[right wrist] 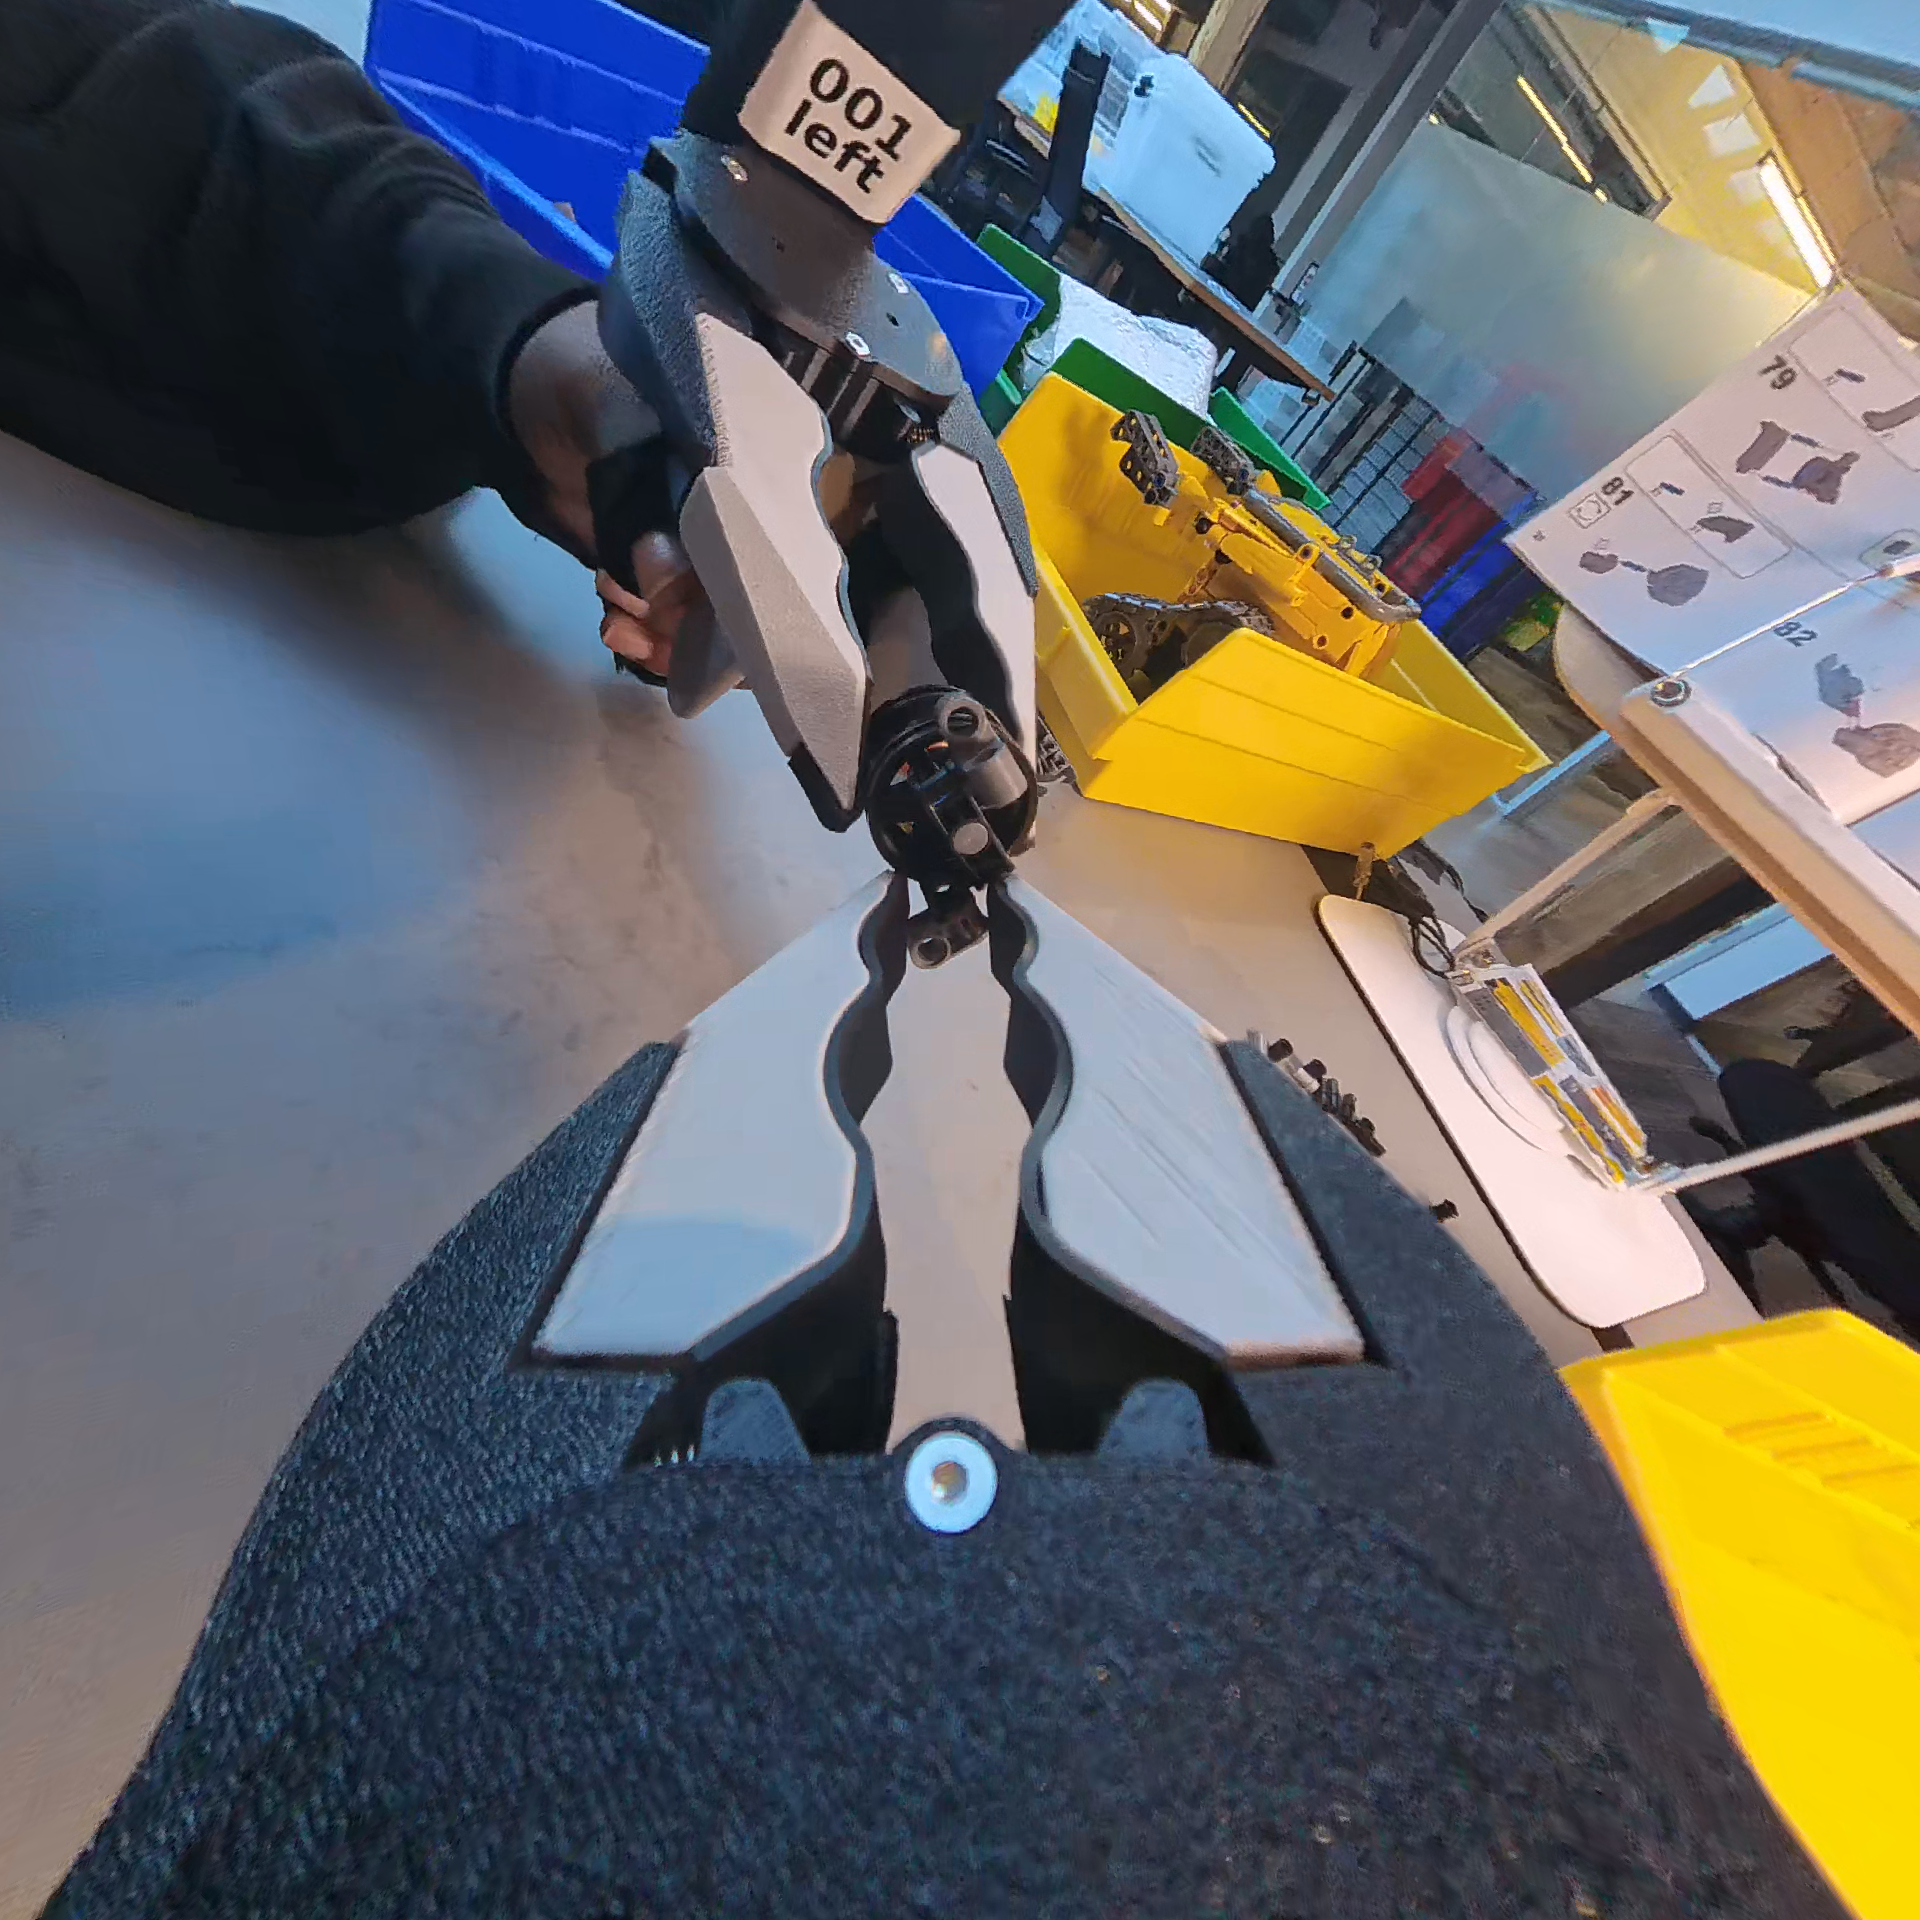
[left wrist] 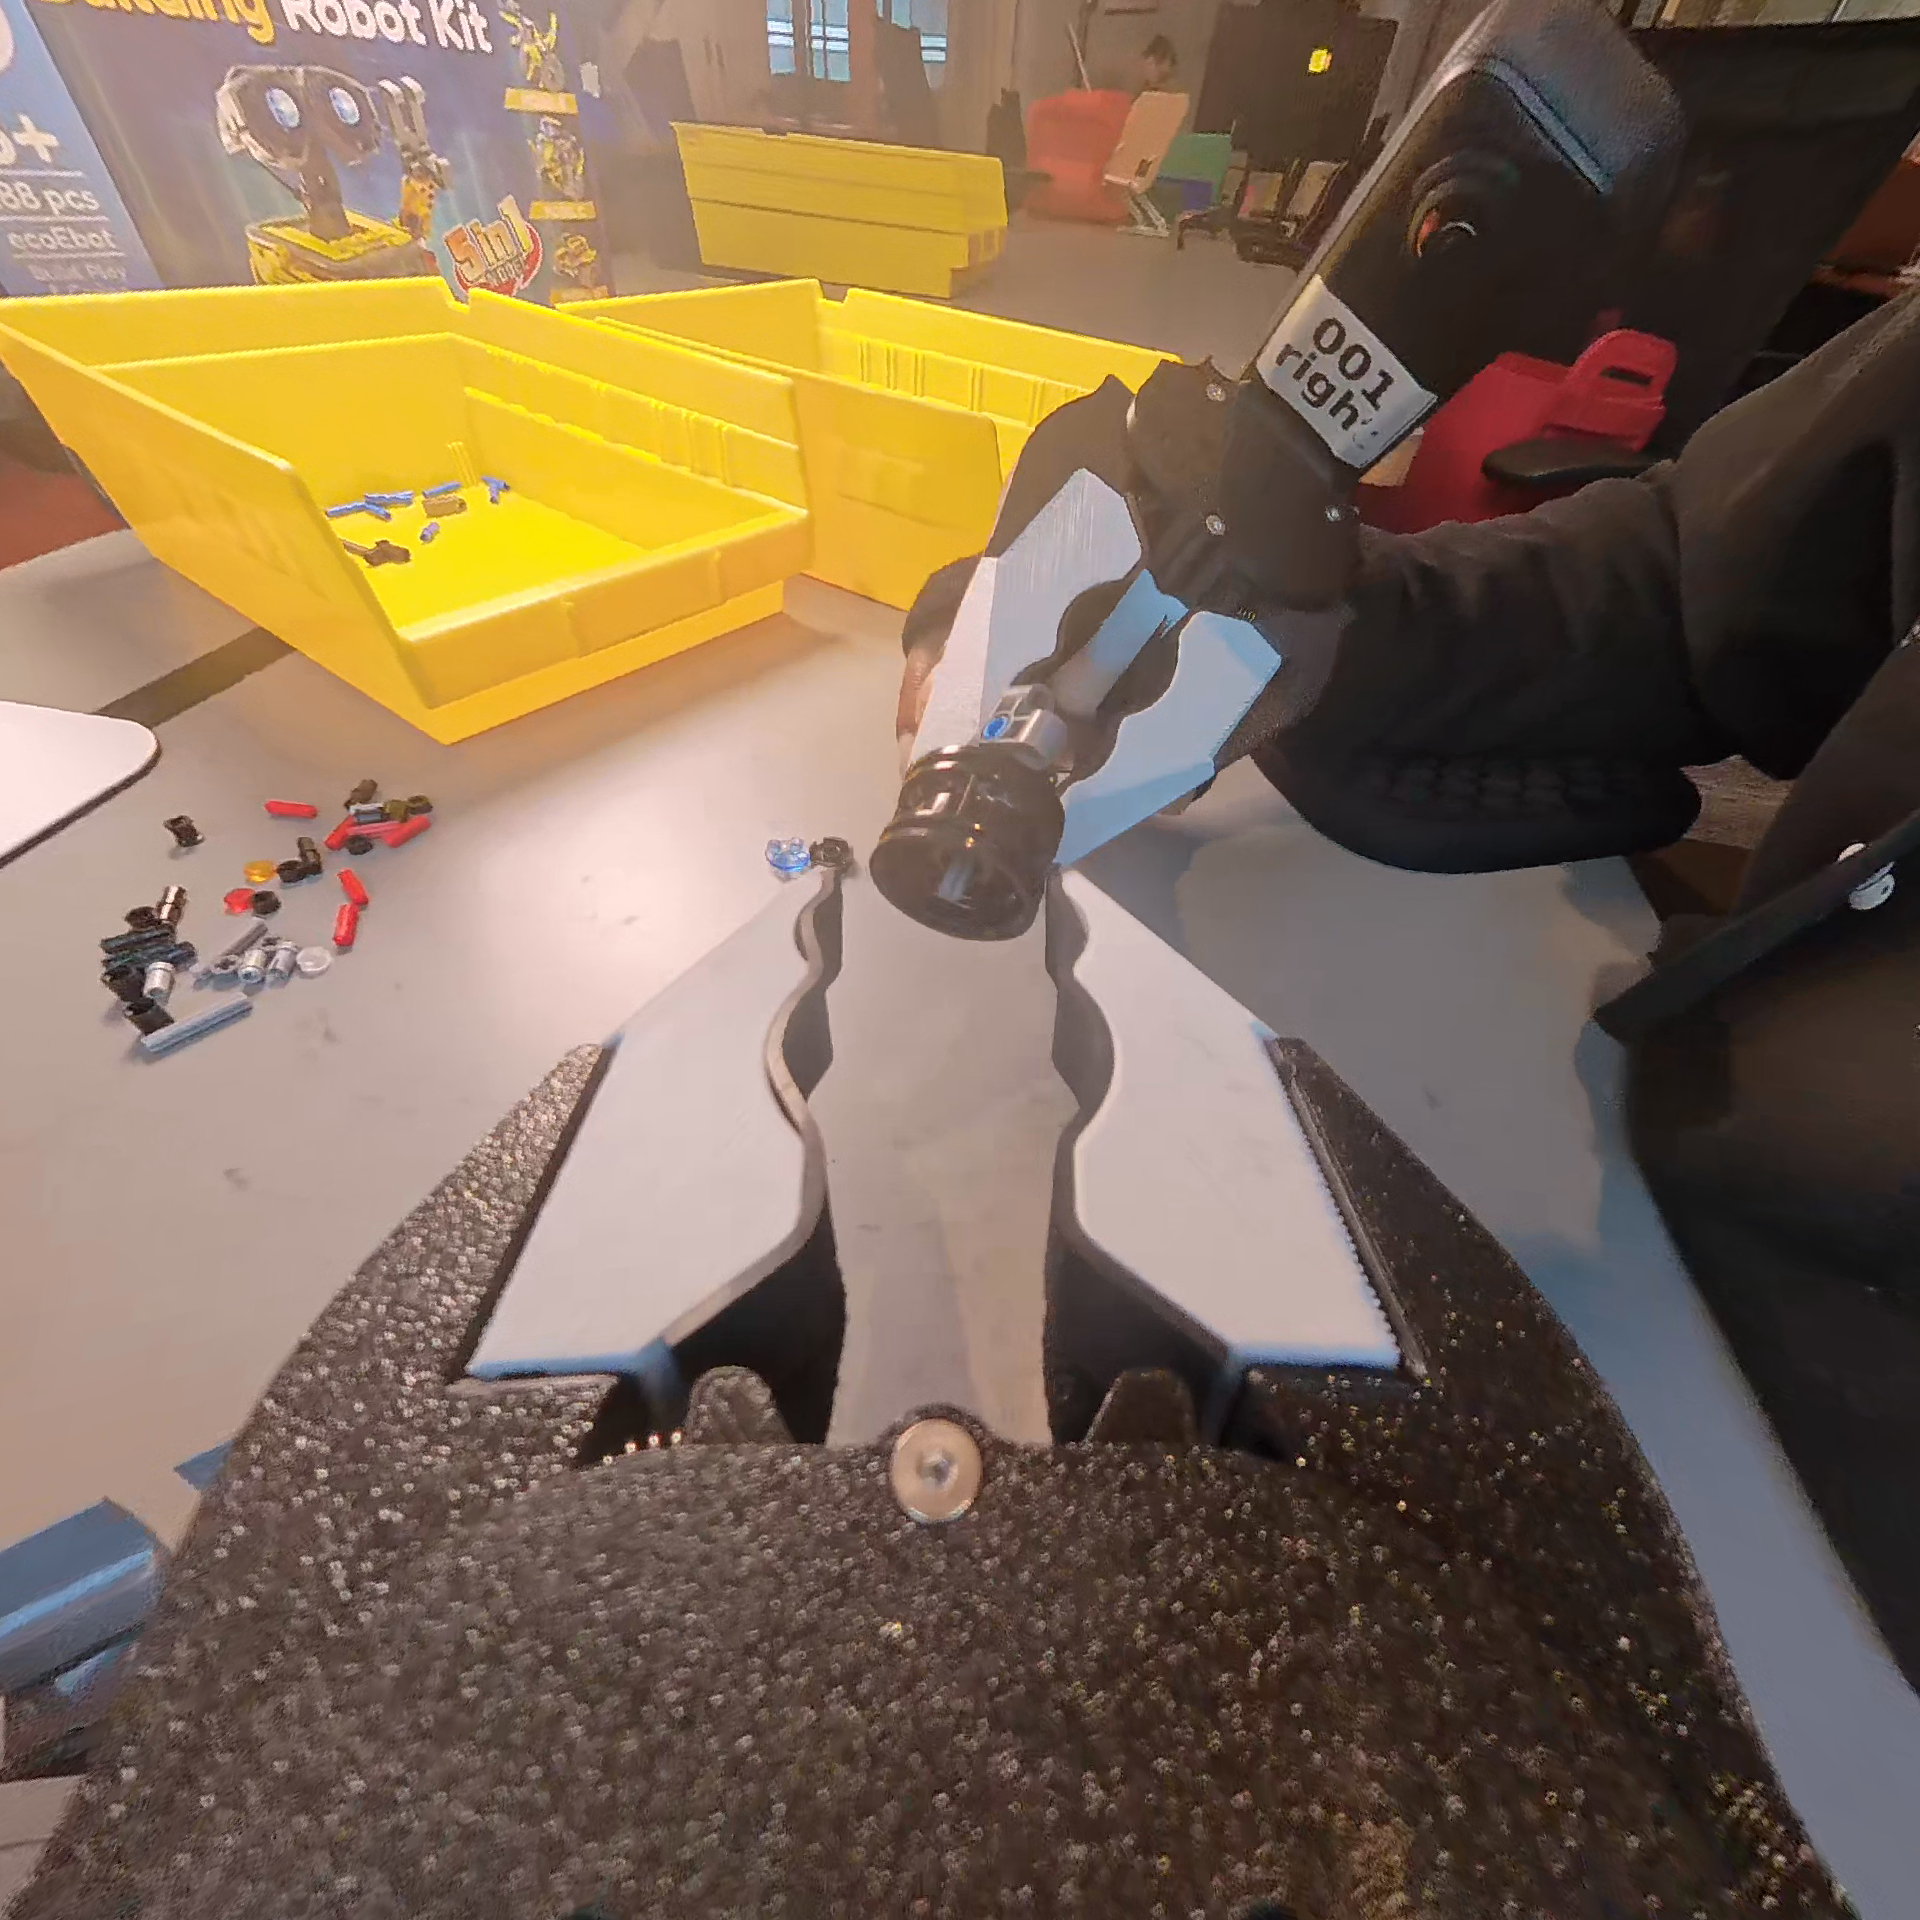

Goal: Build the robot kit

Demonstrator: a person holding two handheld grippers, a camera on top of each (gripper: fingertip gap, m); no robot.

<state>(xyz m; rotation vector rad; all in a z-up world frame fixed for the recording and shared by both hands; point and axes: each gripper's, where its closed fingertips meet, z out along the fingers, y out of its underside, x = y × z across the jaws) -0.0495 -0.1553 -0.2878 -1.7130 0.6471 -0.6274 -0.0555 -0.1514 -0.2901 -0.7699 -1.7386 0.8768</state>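
At the centre of the left wrist view, the left gripper [left wrist: 945,899] is seen with its jaws set moderately wide, the tips standing on either side of a black round hub [left wrist: 961,852]. Whether either tip touches the hub cannot be told. The hub forms the end of a small assembly [left wrist: 1039,717], a grey shaft with a blue pin, which is clamped between the narrowed jaws of the right gripper [left wrist: 1081,717] and held above the grey table [left wrist: 520,1091].

In the right wrist view, a small black connector [right wrist: 940,930] at the near end of the assembly is pinched at the very tips of the right gripper [right wrist: 945,894].

Just left of the hub, a clear blue stud [left wrist: 787,858] and a black ring [left wrist: 833,852] lie on the table. A scatter of red, black and grey parts [left wrist: 260,904] is spread at middle left, before a yellow bin [left wrist: 582,623] with blue pieces in it.

The grip is judged to be shallow: if the hub is pressed or twisted off-axis, the assembly could be levered out of the tips or pulled apart. The blue stud could also be knocked away by the left finger beside it.
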